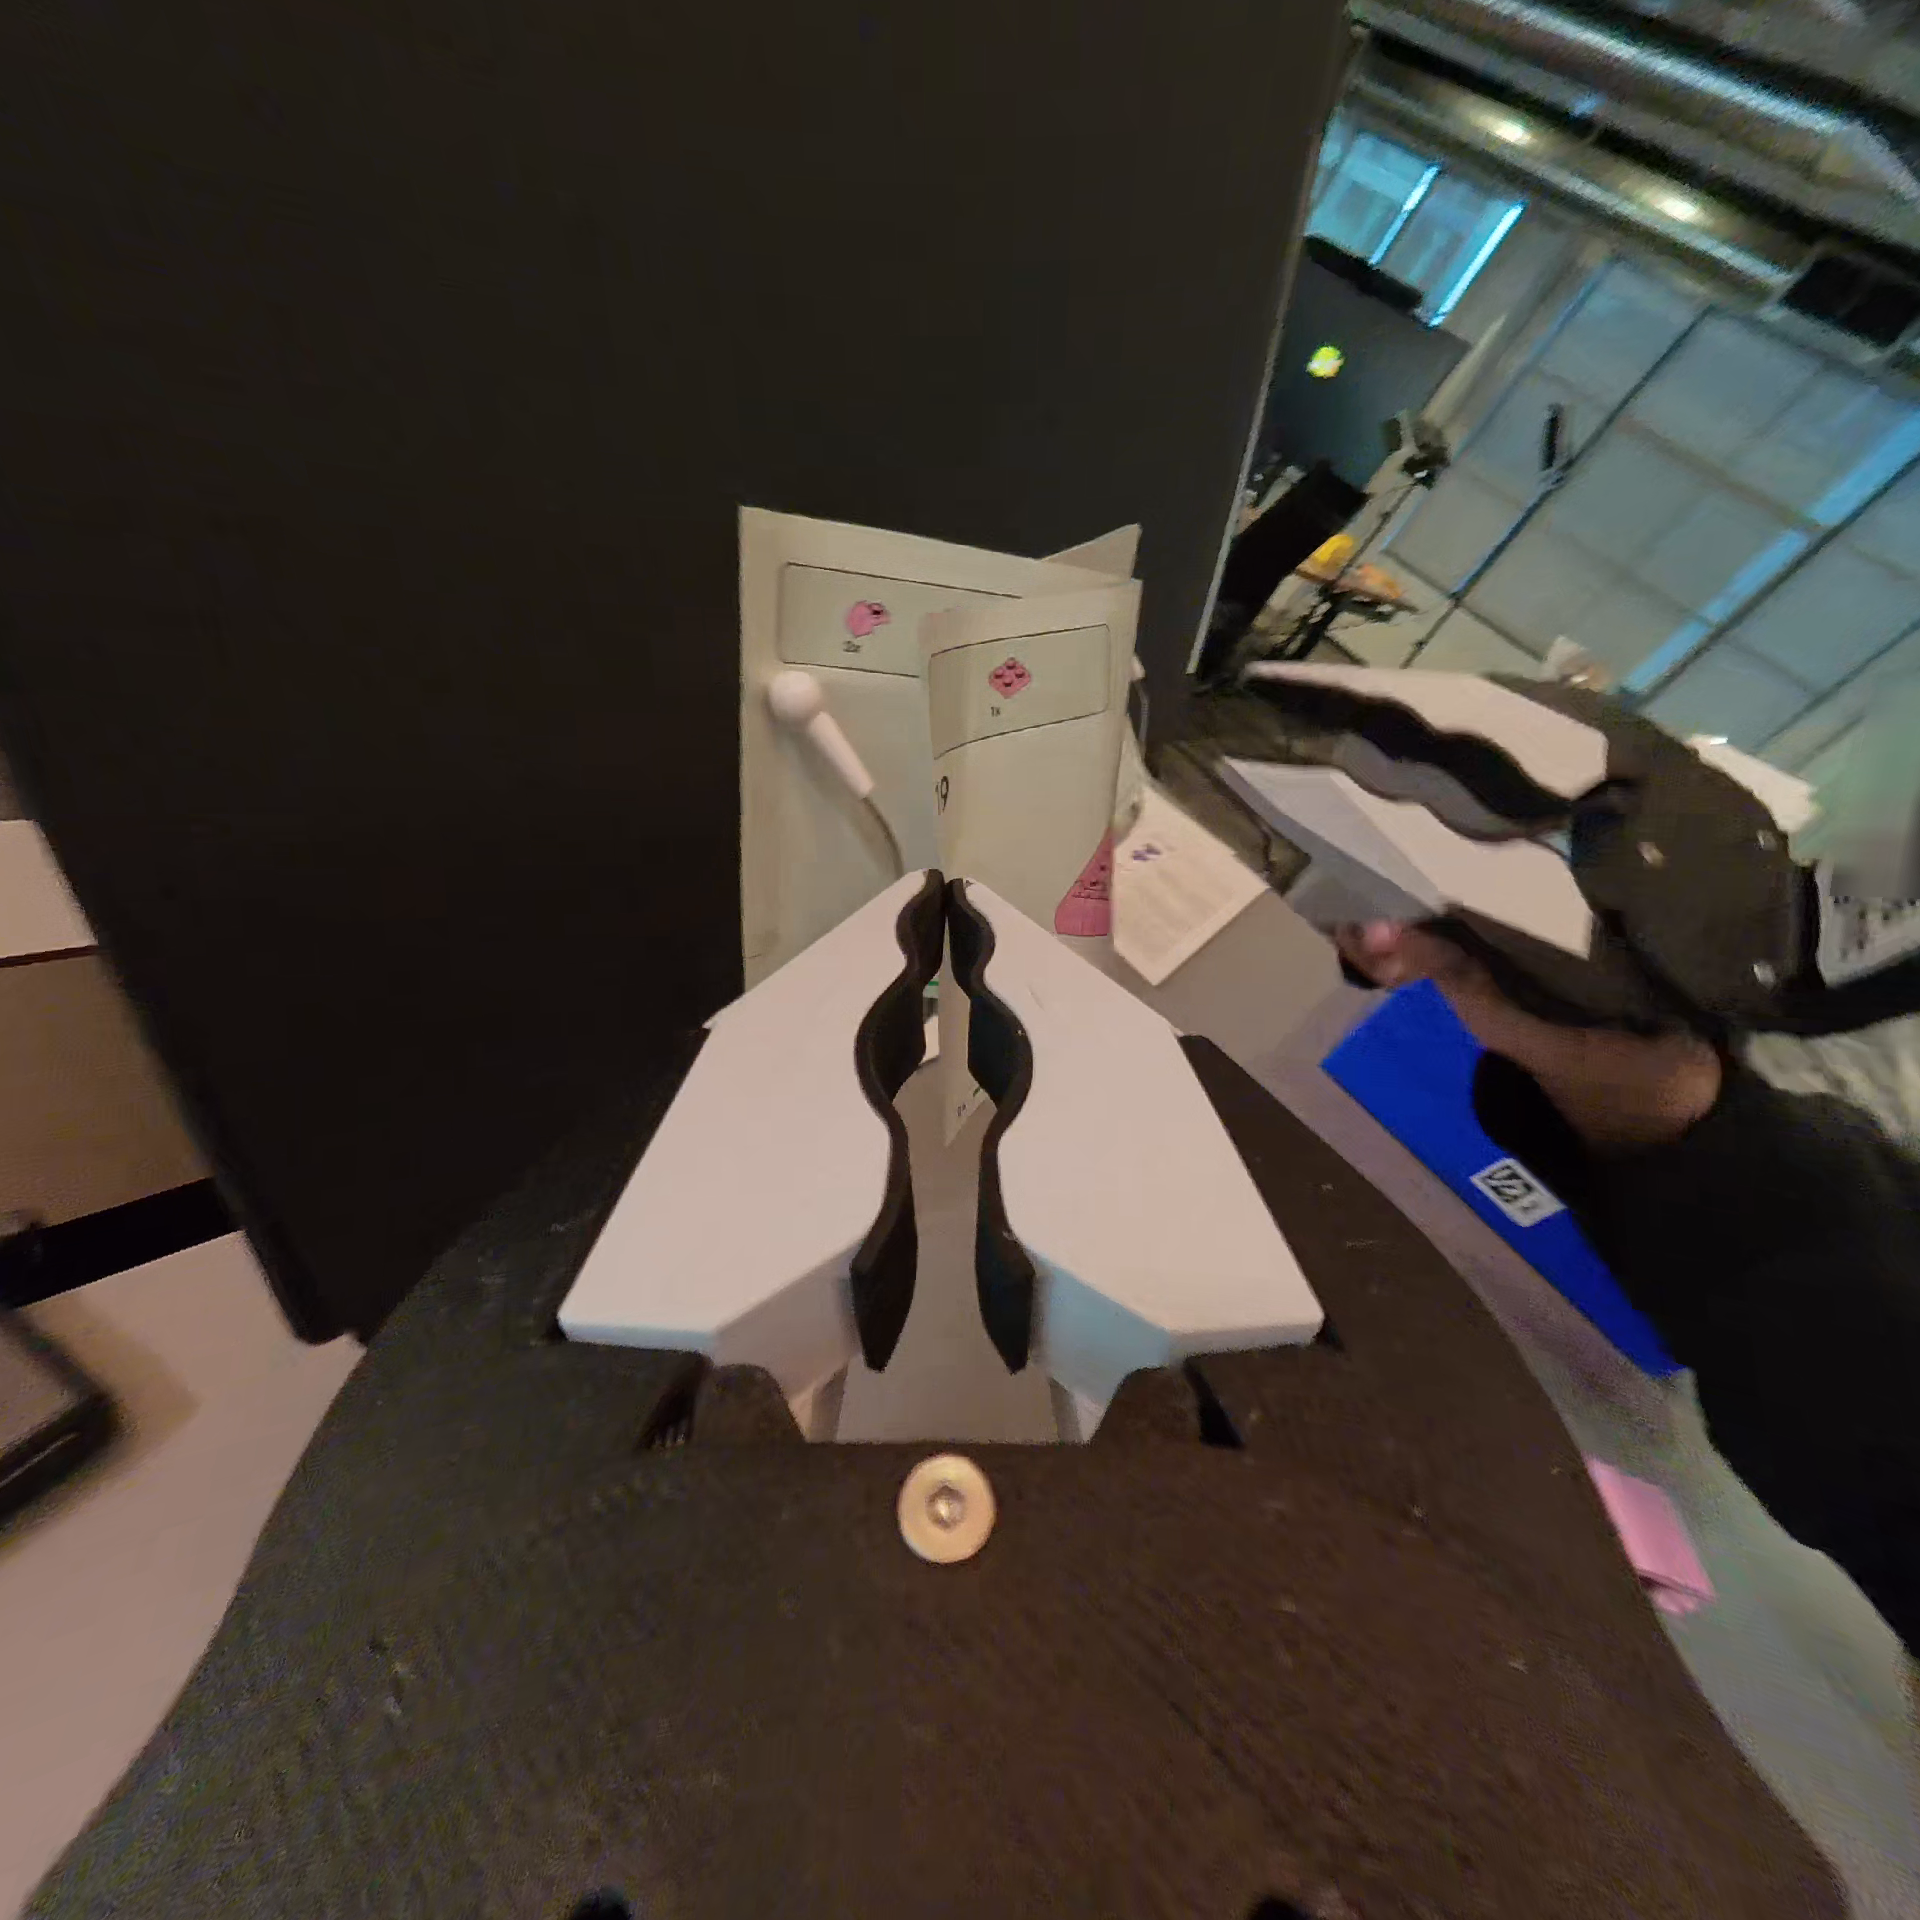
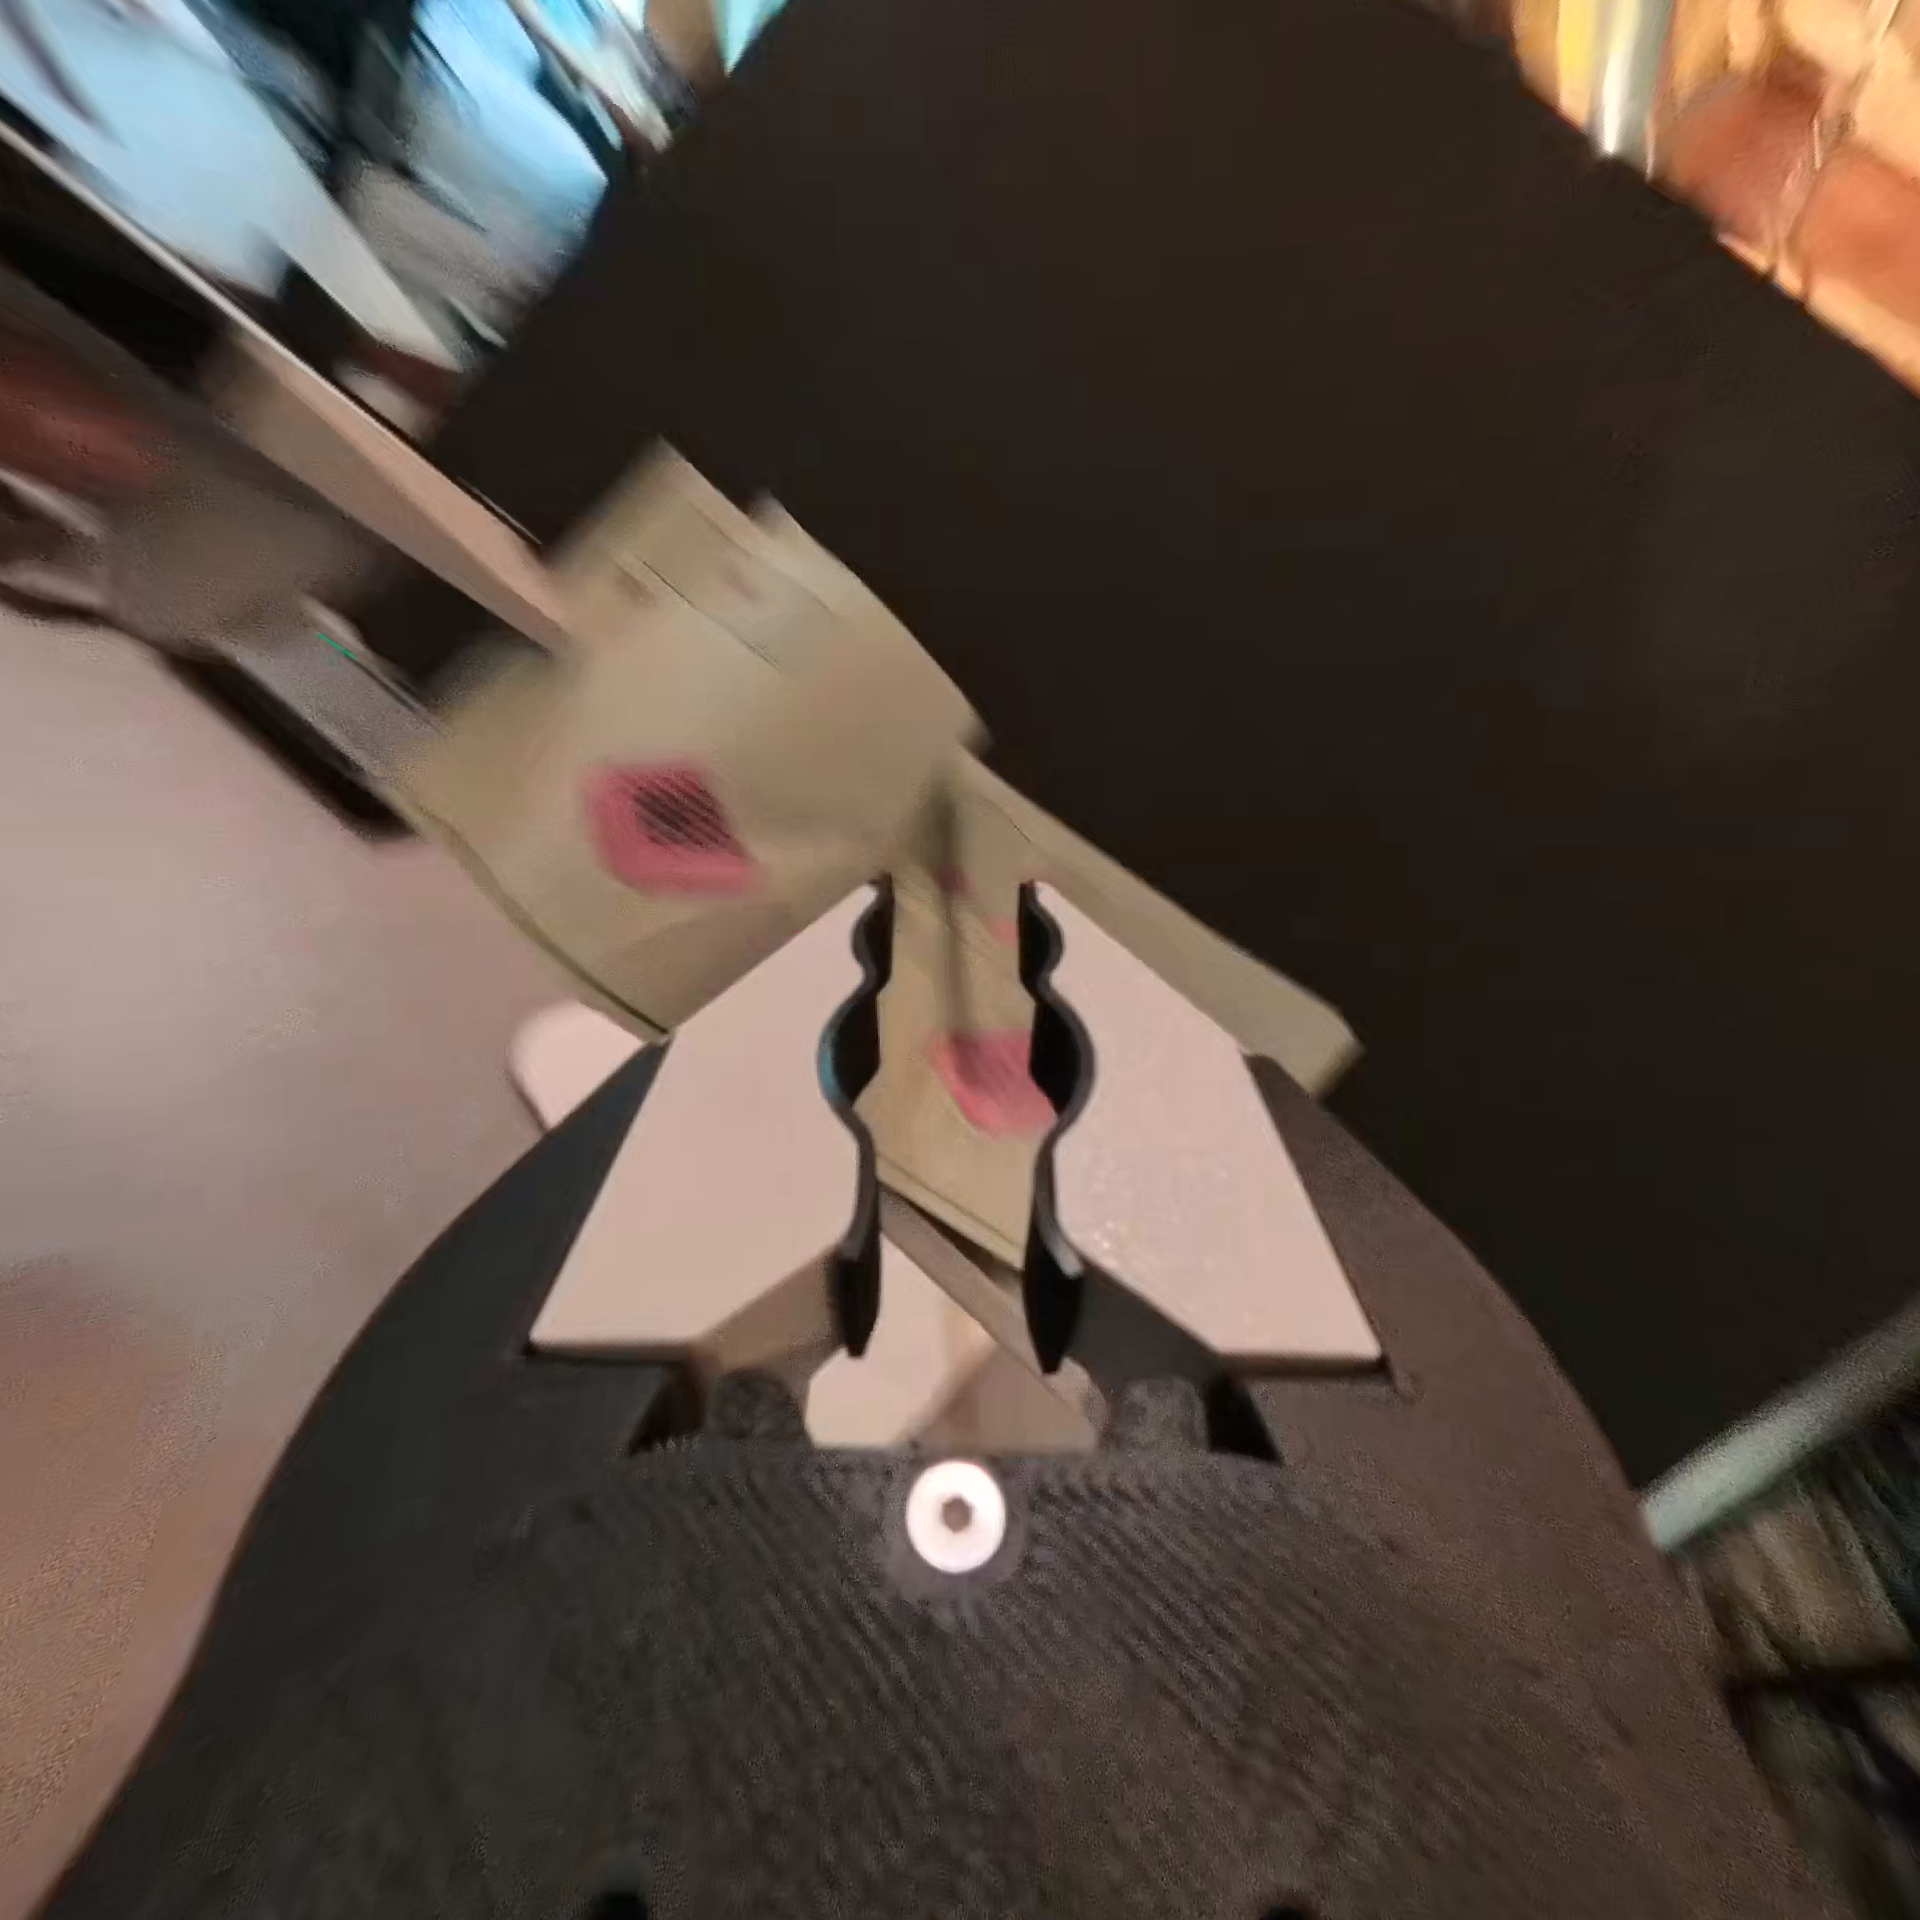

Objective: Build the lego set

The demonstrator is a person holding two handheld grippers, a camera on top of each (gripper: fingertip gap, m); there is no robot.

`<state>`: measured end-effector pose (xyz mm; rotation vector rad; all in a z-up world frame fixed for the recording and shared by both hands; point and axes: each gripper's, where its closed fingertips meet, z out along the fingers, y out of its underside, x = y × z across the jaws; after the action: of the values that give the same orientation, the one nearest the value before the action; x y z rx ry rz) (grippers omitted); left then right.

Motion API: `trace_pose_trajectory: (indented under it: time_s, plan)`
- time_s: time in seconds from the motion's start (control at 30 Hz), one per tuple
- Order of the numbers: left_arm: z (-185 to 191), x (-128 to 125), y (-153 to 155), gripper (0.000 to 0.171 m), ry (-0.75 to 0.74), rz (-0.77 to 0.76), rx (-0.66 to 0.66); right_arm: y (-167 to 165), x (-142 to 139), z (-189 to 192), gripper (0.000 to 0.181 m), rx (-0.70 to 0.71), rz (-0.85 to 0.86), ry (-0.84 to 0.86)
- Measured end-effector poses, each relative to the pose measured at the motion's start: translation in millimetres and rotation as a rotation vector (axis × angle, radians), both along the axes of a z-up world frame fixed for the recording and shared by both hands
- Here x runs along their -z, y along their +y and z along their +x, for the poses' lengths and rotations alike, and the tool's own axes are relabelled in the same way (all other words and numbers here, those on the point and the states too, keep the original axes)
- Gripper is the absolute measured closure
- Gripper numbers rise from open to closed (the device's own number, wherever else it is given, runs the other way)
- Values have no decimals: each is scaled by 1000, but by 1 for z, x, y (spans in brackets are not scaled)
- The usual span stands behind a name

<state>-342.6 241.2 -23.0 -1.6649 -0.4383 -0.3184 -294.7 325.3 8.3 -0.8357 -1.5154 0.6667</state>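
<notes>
A pale lego instruction booklet (image 1: 831, 831) stands open against a black board. It shows pink bricks on its pages. My left gripper (image 1: 943, 896) is shut on the lower edge of one loose page (image 1: 1023, 790), which runs down between the pads. My right gripper (image 1: 1242, 722), held in a hand, hovers to the right of the booklet with its fingers apart and nothing between them. In the right wrist view the right gripper (image 2: 956, 904) is open and the blurred booklet (image 2: 707, 748) lies beyond its fingertips.
The black board (image 1: 520, 416) stands behind the booklet. A white corded earbud-like object (image 1: 805, 717) rests on the left page. A blue box (image 1: 1455, 1122), a white sheet (image 1: 1174, 894) and a pink paper (image 1: 1652, 1538) lie at the right. Some 11 cm of space lies between my two pairs of fingers.
</notes>
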Motion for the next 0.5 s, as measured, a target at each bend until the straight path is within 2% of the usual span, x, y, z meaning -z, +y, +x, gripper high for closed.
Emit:
trace_pose_trajectory:
  time_s: [0.07, 0.17, 0.2, 0.23, 0.27, 0.33, 0.43, 0.5]
  plan:
    - [-5, 2, -2, 171, 30, -27, -33, 56, 13, -3, 146, 183, -47, -58]
    - [-12, 7, -4, 167, 69, -73, -91, 96, 21, 2, 134, 242, -252, -30]
    - [-18, 9, -6, 157, 78, -94, -129, 100, 26, 3, 134, 233, -330, -32]
    - [-25, 9, -8, 135, 78, -106, -182, 101, 31, 5, 132, 218, -402, -40]
    - [-28, 4, -11, 130, 73, -87, -212, 102, 36, 6, 130, 213, -459, -46]
    - [-32, -23, -20, 106, 96, 23, -304, 106, 42, 8, 131, 211, -521, -41]
    - [-2, -73, -30, 107, 278, 148, -361, 101, 52, 6, 138, 164, -558, -85]
    - [44, -100, -23, 110, 374, 223, -297, 100, 54, 5, 139, 169, -535, -91]
